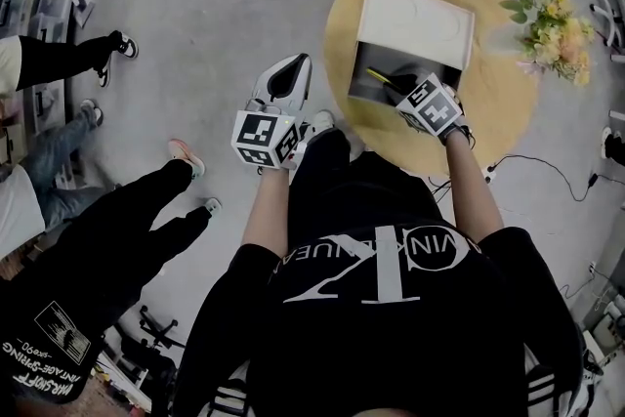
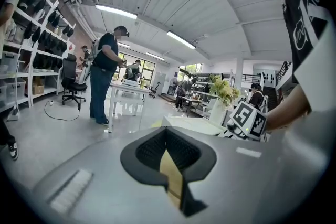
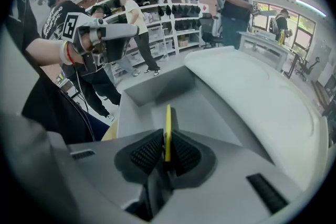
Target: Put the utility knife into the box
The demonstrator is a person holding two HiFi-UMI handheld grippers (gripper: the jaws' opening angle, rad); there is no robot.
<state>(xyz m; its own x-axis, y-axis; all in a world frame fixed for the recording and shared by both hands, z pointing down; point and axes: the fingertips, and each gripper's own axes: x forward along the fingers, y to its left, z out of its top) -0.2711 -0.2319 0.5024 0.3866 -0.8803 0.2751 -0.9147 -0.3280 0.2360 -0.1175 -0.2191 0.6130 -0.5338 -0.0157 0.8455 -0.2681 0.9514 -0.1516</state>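
Utility knife first: the slim yellow utility knife (image 3: 167,128) is pinched edge-on between the ribbed black pads of your right gripper (image 3: 167,152), and you hold it just above the open tray of the rectangular white-lidded box (image 3: 157,89) on the round pale wooden table (image 1: 508,117). You look to be at the placing step, with the knife over the box but not yet let go. Next, I judge, you need to lower the blade end towards the tray floor, keep it off the near wall, then part the jaws so it drops flat inside. Your left gripper (image 2: 169,152) is pressed together on nothing, held off the table's left edge.

The box shows no label I can read. The gripper cubes carry only black-and-white square markers. Your black shirt bears large white lettering, upside down; only "VIN" and a big "K" come through clearly.
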